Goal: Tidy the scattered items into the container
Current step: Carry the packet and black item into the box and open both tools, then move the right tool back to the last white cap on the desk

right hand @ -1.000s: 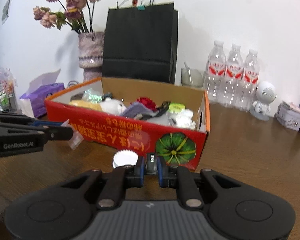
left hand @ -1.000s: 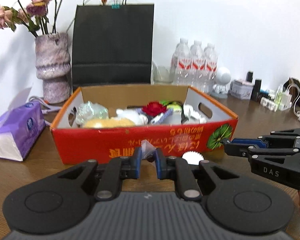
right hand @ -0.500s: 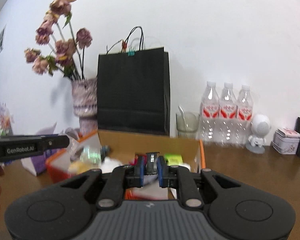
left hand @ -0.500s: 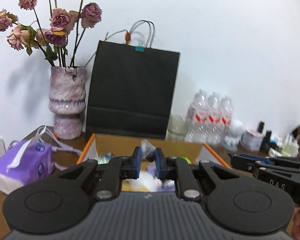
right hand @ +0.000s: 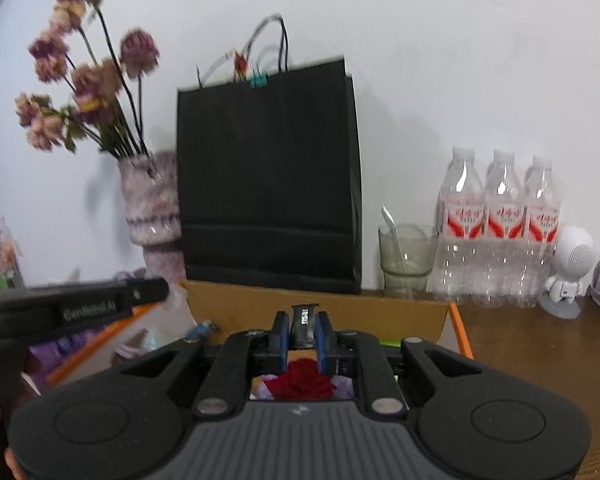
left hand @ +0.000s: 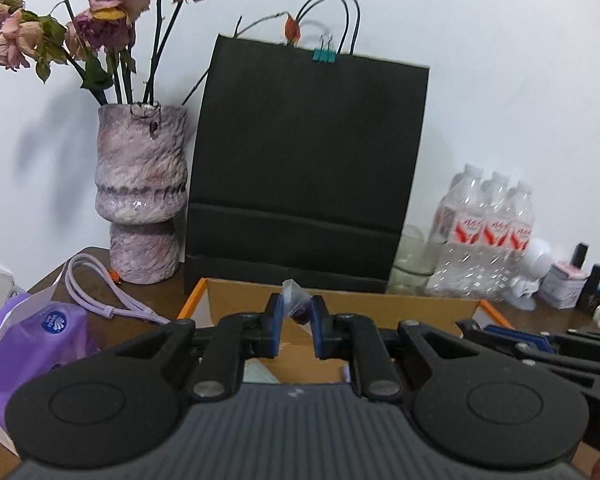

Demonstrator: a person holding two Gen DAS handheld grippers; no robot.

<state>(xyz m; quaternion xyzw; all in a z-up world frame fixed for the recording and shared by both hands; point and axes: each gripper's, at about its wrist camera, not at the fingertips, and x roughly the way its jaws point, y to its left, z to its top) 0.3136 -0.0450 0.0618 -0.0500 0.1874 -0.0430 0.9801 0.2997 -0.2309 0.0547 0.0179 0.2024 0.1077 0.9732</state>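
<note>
Left gripper (left hand: 296, 330): fingers pinch a small clear plastic packet (left hand: 296, 300) with something dark inside, held above the near part of the cardboard box (left hand: 340, 306), at 12 o'clock from the camera. Judgement: packet is light, crinkly and slippery; the film will deform, so take it by the bulk rather than the loose top edge, or it may slide out. Right gripper (right hand: 302, 338): fingers pinch a small black rectangular block (right hand: 302, 326), upright, over the box interior (right hand: 260, 300), with a red fabric flower (right hand: 302, 384) in the box just below at 6 o'clock. Judgement: block looks stiff and light; the flat sides give the pads good purchase, low slip risk, not obviously fragile. White print on the block's face is too blurred to read. Readable writing: "GenRobot.AI" on the side of the left gripper as seen at 9 o'clock in the right wrist view. Red labels on the water bottles (right hand: 500, 216) carry script I can't make out. The tissue pack (left hand: 24, 344) at 8 o'clock on the tabletop (right hand: 540, 344) has a round blue logo, text illegible.
</note>
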